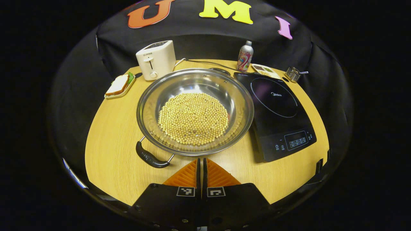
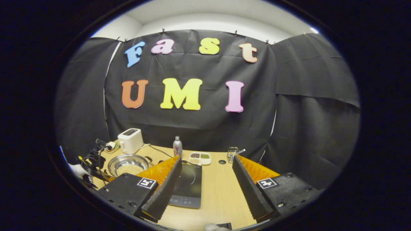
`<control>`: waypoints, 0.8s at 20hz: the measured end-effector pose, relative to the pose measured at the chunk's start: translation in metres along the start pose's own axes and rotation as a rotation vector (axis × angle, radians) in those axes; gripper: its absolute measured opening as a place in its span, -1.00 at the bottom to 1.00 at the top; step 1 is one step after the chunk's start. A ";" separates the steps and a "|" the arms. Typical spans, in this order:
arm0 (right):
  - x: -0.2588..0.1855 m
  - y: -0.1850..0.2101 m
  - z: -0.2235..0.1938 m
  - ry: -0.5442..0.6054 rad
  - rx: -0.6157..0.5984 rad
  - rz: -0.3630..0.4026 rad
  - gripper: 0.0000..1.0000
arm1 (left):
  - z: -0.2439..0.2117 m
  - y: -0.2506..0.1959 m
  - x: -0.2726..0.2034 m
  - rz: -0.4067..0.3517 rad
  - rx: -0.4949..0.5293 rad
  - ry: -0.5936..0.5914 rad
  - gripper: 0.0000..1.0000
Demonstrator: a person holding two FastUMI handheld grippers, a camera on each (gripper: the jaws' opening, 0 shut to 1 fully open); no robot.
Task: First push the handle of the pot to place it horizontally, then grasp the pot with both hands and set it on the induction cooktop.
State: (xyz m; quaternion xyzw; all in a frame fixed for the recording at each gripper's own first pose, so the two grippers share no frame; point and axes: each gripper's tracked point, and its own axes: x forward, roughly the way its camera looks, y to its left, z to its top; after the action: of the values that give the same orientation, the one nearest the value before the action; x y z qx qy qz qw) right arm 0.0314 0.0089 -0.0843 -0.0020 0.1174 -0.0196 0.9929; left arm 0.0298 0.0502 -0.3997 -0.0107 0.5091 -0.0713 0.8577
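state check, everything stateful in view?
pot: on table, beside cooktop, holds beans
pot handle: angled, not yet horizontal
induction cooktop: bare
toaster: lever up
bottle: upright, capped
left gripper: shut, empty
right gripper: open, empty

Two handheld grippers with marker tags

The left gripper (image 1: 202,162) and right gripper (image 2: 205,186) share black screwed housings, each carrying square black-and-white markers; the right's fingers (image 2: 163,189) show ridged inner faces.

This is a recording booth arranged like a small kitchen: black cloth walls (image 2: 192,125) hang around a wooden counter (image 1: 109,150) that carries a toaster (image 1: 156,59), an induction cooktop (image 1: 277,112) and a steel pot (image 1: 195,110).
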 end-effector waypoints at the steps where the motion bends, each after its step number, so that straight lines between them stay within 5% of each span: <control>1: 0.000 0.000 0.000 0.000 0.002 -0.001 0.96 | -0.001 0.006 0.003 0.010 -0.001 0.008 -0.80; 2: 0.001 0.000 0.001 -0.003 0.005 -0.001 0.98 | -0.001 0.010 0.005 0.015 -0.003 0.014 -0.80; 3: 0.002 -0.002 0.000 -0.003 0.004 -0.004 0.98 | -0.002 0.016 0.007 0.023 -0.005 0.019 -1.00; 4: 0.003 -0.003 -0.001 -0.001 0.003 -0.008 0.98 | -0.002 0.021 0.008 0.034 -0.005 0.021 -0.80; 5: 0.004 -0.005 -0.002 -0.001 0.005 -0.011 0.98 | -0.003 0.028 0.010 0.044 -0.005 0.026 -1.00; 9: 0.005 -0.009 -0.006 0.011 0.003 -0.020 0.98 | -0.007 0.039 0.012 0.051 -0.009 0.040 -1.00; 10: 0.006 -0.009 -0.007 0.014 0.004 -0.022 0.98 | -0.006 0.043 0.013 0.059 -0.009 0.039 -0.80; 11: 0.007 -0.009 -0.007 0.017 0.005 -0.020 0.94 | -0.006 0.046 0.013 0.063 -0.012 0.039 -0.80; 12: 0.007 -0.007 -0.007 0.018 0.004 -0.019 0.98 | -0.006 0.050 0.014 0.066 -0.017 0.040 -1.00; 16: 0.009 -0.005 -0.007 0.020 0.000 -0.017 0.98 | -0.002 0.067 0.018 0.086 -0.038 0.040 -1.00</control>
State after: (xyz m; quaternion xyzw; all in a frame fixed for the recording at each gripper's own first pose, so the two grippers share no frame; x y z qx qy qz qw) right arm 0.0383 0.0039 -0.0929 -0.0027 0.1276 -0.0281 0.9914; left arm 0.0435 0.1145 -0.4222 -0.0038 0.5272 -0.0251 0.8494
